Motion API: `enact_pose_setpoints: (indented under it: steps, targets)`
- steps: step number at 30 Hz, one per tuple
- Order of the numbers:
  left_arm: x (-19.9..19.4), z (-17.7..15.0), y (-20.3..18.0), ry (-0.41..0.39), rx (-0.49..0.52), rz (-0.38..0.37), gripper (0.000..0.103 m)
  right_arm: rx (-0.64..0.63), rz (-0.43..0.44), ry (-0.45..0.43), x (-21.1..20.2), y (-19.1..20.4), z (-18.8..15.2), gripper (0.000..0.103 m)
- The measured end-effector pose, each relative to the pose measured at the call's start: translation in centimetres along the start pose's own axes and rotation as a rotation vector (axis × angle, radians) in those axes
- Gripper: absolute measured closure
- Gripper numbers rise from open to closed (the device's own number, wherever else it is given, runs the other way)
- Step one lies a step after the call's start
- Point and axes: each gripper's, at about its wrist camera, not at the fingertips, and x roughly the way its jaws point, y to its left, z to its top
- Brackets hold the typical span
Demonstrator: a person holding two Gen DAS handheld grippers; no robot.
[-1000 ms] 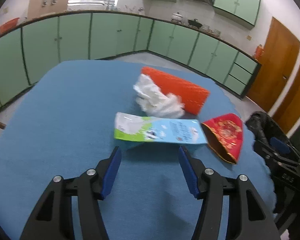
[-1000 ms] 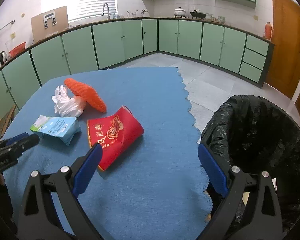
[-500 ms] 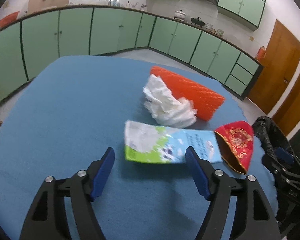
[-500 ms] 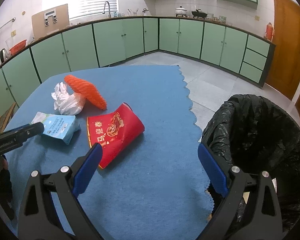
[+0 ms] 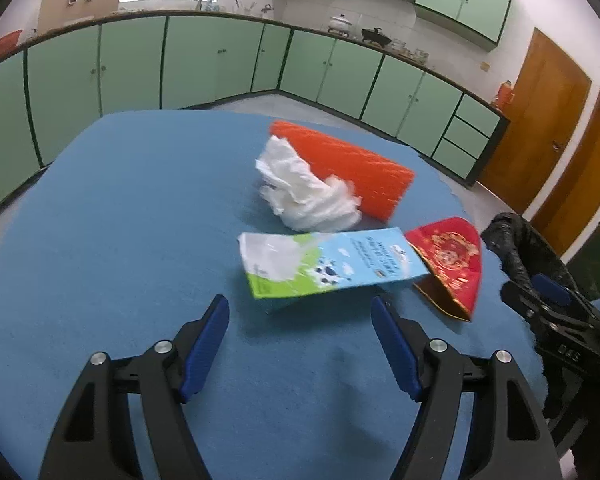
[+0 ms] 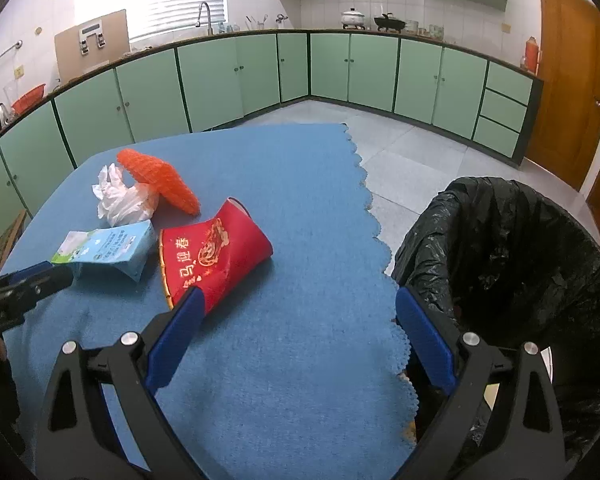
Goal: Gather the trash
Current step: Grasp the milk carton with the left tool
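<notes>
Your left gripper (image 5: pixel 300 316) has opened its jaws wider than a second ago, and it has come closer to the milk carton (image 5: pixel 328 262). The jaws are wide now and hold nothing. The carton lies flat just in front of them, not yet between them. That looks like you are getting ready to pick it up first.

The carton sits on the blue table (image 5: pixel 112 216), nearer the edge on your side than the middle. The white tissue (image 5: pixel 306 194) and the orange net (image 5: pixel 348 164) lie just behind it, toward the far edge. The red paper cup (image 6: pixel 214 254) lies on its side next to the carton.

Your right gripper (image 6: pixel 298 330) is wide too and empty. It hangs over the table edge by the black trash bin (image 6: pixel 512 256). No trash has been picked up yet.
</notes>
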Motion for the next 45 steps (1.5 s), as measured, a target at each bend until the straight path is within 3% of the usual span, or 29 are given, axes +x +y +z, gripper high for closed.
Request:
enact_pose_setpoints:
  steps: [4, 8, 15, 20, 25, 36, 38, 40, 41, 42, 45]
  targets:
    - [0.7, 0.4, 0.1, 0.005, 0.009, -0.016, 0.032, -0.002, 0.002, 0.001, -0.1, 0.1, -0.1, 0.010]
    - [0.9, 0.2, -1.1, 0.012, 0.028, -0.054, 0.040, 0.000, -0.002, 0.000, -0.2, 0.0, 0.0, 0.010]
    - [0.2, -1.1, -3.4, 0.050, 0.074, -0.168, 0.040, 0.017, -0.011, 0.000, -0.2, -0.8, -0.1, 0.010]
    - [0.0, -0.9, -2.8, 0.023, 0.104, -0.076, 0.032, 0.023, -0.013, 0.001, -0.1, -1.0, -0.1, 0.010]
    - [1.8, 0.2, -1.9, 0.038, 0.143, -0.034, 0.029, 0.015, -0.010, 0.003, 0.0, -0.7, 0.0, 0.010]
    - [4.2, 1.4, -1.9, 0.099, 0.150, -0.092, 0.026, -0.002, -0.014, 0.024, 0.7, -0.3, 0.1, 0.010]
    - [4.2, 1.6, -1.8, 0.096, 0.138, -0.110, 0.028, -0.002, -0.014, 0.026, 0.8, -0.3, 0.0, 0.010]
    - [4.0, 1.6, -1.7, 0.089, 0.121, -0.120, 0.038, 0.000, -0.015, 0.029, 0.9, -0.4, 0.0, 0.010]
    - [3.9, 1.6, -1.6, 0.087, 0.114, -0.124, 0.050, 0.002, -0.014, 0.030, 1.0, -0.5, 0.0, 0.010]
    - [3.7, 1.5, -1.6, 0.080, 0.104, -0.125, 0.054, 0.003, -0.014, 0.031, 1.0, -0.5, 0.0, 0.010]
    - [2.7, 1.0, -1.7, 0.046, 0.096, -0.102, 0.055, 0.002, -0.011, 0.030, 1.0, -0.6, 0.1, 0.010]
